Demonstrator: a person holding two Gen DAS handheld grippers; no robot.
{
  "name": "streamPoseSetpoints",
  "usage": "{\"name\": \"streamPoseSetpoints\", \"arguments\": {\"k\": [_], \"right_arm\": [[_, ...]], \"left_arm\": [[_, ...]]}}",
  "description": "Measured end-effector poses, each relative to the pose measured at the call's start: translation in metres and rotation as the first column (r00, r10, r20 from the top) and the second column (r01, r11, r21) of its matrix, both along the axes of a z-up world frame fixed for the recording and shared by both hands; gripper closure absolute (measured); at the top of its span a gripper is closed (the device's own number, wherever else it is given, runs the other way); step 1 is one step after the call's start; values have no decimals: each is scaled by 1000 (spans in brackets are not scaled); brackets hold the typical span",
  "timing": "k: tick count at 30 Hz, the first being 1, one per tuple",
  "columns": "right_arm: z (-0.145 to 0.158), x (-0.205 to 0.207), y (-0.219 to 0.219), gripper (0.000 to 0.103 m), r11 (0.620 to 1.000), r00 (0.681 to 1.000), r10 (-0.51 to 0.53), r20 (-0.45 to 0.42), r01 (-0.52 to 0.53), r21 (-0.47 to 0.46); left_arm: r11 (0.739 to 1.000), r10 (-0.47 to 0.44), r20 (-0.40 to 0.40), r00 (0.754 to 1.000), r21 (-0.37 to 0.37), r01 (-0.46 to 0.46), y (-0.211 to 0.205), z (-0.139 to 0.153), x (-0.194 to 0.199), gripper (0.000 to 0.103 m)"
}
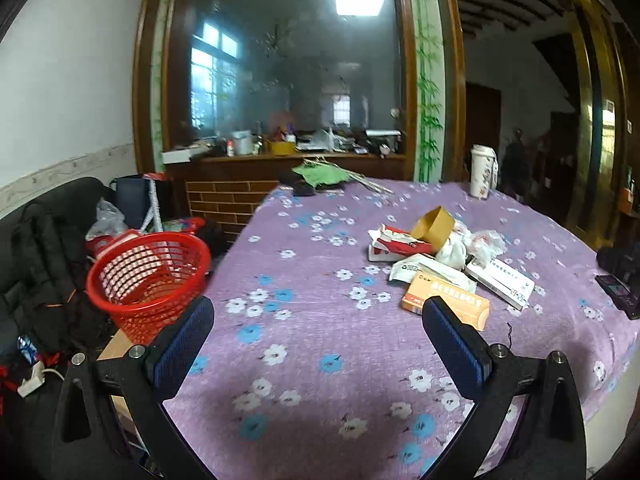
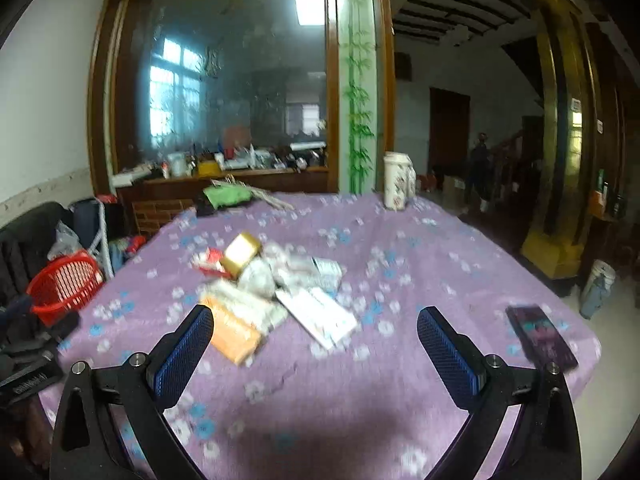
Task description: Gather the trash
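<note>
Both grippers were held above the near edge of the table, and each was spread wide with nothing between its blue pads. Left gripper (image 1: pixel 318 312) hovered over the purple flowered tablecloth (image 1: pixel 304 344), with its right finger in front of the near corner of an orange box (image 1: pixel 446 306). Right gripper (image 2: pixel 315 322) hovered likewise over the cloth, with its left finger in front of the same orange box.

Trash lay in one pile (image 1: pixel 444 258) near the middle of the table, ahead of both grippers. The pile held the orange box at its near edge, a long white box (image 1: pixel 502 280) to its right, a red and white packet (image 1: pixel 396 242) at the left, a gold cardboard ring (image 1: pixel 434 226) tilted on top, and crumpled white paper and plastic between them.

A red mesh basket (image 1: pixel 148 276) stood off the left edge of the table, well apart from the pile. A white flowered tumbler (image 1: pixel 483 172) stood upright at the far edge. A dark phone (image 2: pixel 542 336) lay flat near the right edge. The right wrist view was blurred.
</note>
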State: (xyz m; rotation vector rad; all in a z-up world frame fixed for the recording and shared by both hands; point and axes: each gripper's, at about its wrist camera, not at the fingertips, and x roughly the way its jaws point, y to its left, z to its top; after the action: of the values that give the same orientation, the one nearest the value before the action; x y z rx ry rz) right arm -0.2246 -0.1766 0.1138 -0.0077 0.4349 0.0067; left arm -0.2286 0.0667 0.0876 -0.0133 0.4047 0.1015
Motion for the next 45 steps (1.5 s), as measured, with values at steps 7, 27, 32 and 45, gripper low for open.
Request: {"name": "streamPoseSetpoints", "arguments": {"k": [7,27,32,45], "right_arm": [[-11,-20,9,4,1000,999,13,-29,-13,-1],[-17,-12,11,4,1000,998,13,-65,-13,-2],[-16,-14,13,4,1000,998,16,-63,-17,-4],[-18,-12,12,4,1000,997,22,-79,-22,1]], "left_arm": [[1000,-7,11,1000,1,7,-1,4,-15,0],[998,-42,-41,998,40,44,-20,-5,-7,0],[998,-39,-44,998,38,41,-20,-6,-7,0],[998,-42,-56,998,38,45,-20,-10,-5,0]]}}
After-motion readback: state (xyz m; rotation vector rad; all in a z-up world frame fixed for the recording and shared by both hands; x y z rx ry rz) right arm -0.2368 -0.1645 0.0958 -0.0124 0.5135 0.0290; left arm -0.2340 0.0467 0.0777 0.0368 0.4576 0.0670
